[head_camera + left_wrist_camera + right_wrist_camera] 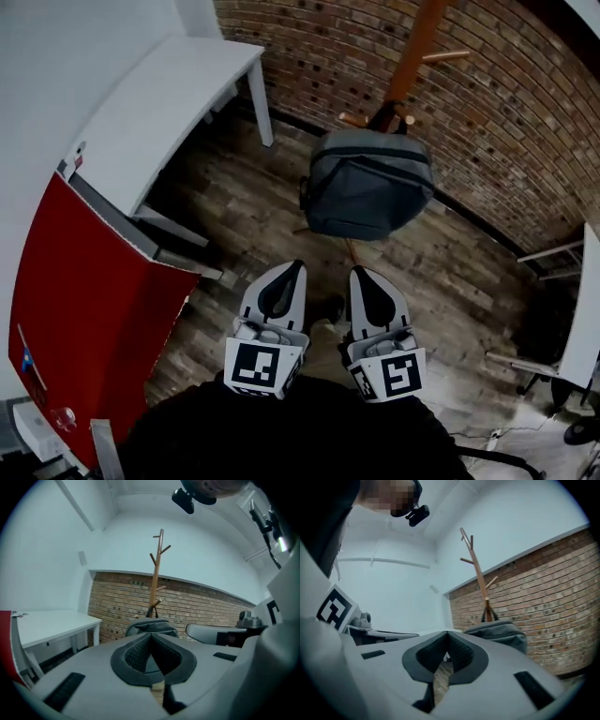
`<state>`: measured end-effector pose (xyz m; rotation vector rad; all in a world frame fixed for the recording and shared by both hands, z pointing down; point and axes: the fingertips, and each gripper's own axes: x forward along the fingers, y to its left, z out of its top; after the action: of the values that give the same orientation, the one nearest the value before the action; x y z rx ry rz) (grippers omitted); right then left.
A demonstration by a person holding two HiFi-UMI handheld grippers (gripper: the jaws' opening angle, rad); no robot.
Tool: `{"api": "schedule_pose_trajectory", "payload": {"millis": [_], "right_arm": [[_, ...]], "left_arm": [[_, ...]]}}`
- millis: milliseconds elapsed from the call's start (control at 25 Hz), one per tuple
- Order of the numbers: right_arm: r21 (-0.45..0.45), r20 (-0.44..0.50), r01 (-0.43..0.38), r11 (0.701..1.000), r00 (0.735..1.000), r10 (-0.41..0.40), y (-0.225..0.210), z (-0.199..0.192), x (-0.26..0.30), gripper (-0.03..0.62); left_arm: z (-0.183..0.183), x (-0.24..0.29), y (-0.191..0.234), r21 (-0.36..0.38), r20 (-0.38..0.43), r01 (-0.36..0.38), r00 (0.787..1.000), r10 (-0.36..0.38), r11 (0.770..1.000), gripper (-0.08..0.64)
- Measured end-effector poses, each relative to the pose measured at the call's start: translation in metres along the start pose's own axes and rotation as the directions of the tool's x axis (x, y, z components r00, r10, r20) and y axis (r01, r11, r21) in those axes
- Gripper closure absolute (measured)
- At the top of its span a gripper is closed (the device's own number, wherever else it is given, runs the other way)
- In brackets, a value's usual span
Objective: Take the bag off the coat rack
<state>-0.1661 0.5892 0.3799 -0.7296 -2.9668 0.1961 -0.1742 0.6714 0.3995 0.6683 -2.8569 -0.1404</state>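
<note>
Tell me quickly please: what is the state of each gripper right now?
Left gripper: closed, holding nothing.
Right gripper: closed, holding nothing.

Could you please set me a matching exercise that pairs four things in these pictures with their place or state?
Things:
1. grey fabric bag
2. tall brown wooden coat rack
3. white rectangular table
4. left gripper

Places or states:
A. stands upright, carrying another thing
B. shut, holding nothing
C. hangs clear of the wooden floor
D. at the head view's upper left, beside a red panel

Pairs: 1-C, 2-A, 3-D, 4-B
</note>
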Motion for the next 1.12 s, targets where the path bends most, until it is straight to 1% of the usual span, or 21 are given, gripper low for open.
{"api": "schedule_pose_trajectory", "payload": {"millis": [80, 160, 280, 360, 480, 560, 720, 920, 1040, 1120], "right_arm": [[0.006, -0.002, 0.064, 0.998, 0.998, -0.064, -0.041, 0.002, -0.005, 0.586], [0.01, 0.001, 0.101, 0.995, 0.995, -0.101, -0.072, 0.004, -0.008, 0.586], [0.022, 0.002, 0.131, 0.991, 0.991, -0.131, -0.107, 0.004, -0.004, 0.586], [0.029, -0.004, 0.135, 0.99, 0.991, -0.135, -0.125, 0.004, 0.002, 0.586], [0.032, -0.002, 0.12, 0.992, 0.993, -0.12, -0.147, 0.007, 0.017, 0.586], [0.026, 0.004, 0.099, 0.995, 0.995, -0.099, -0.159, 0.011, 0.026, 0.586], [0.002, 0.008, 0.07, 0.998, 0.997, -0.07, -0.18, 0.02, 0.04, 0.586], [-0.024, 0.004, 0.046, 0.999, 0.999, -0.046, -0.193, 0.019, 0.054, 0.586], [-0.053, 0.02, 0.034, 0.998, 0.999, -0.033, -0.2, 0.019, 0.066, 0.586], [-0.078, 0.05, 0.036, 0.996, 0.998, -0.033, -0.206, 0.017, 0.076, 0.586]], "left_arm": [[0.002, 0.033, -0.027, 0.005, -0.008, 0.059, 0.998, -0.059, 0.998, 0.551], [0.0, 0.061, -0.045, 0.01, -0.021, 0.092, 0.996, -0.092, 0.996, 0.551], [0.0, 0.097, -0.062, 0.013, -0.033, 0.118, 0.993, -0.118, 0.993, 0.551], [-0.001, 0.116, -0.067, 0.024, -0.046, 0.125, 0.991, -0.124, 0.992, 0.551], [-0.001, 0.142, -0.071, 0.027, -0.058, 0.117, 0.992, -0.116, 0.993, 0.551], [0.003, 0.158, -0.073, 0.025, -0.05, 0.105, 0.993, -0.103, 0.994, 0.551], [0.006, 0.179, -0.073, -0.003, -0.032, 0.068, 0.997, -0.068, 0.998, 0.551], [0.002, 0.196, -0.064, -0.036, -0.013, 0.033, 0.999, -0.034, 0.999, 0.551], [0.003, 0.205, -0.056, -0.034, 0.011, 0.019, 1.0, -0.018, 0.999, 0.551], [0.001, 0.211, -0.048, -0.023, 0.032, 0.009, 0.999, -0.008, 1.0, 0.551]]}}
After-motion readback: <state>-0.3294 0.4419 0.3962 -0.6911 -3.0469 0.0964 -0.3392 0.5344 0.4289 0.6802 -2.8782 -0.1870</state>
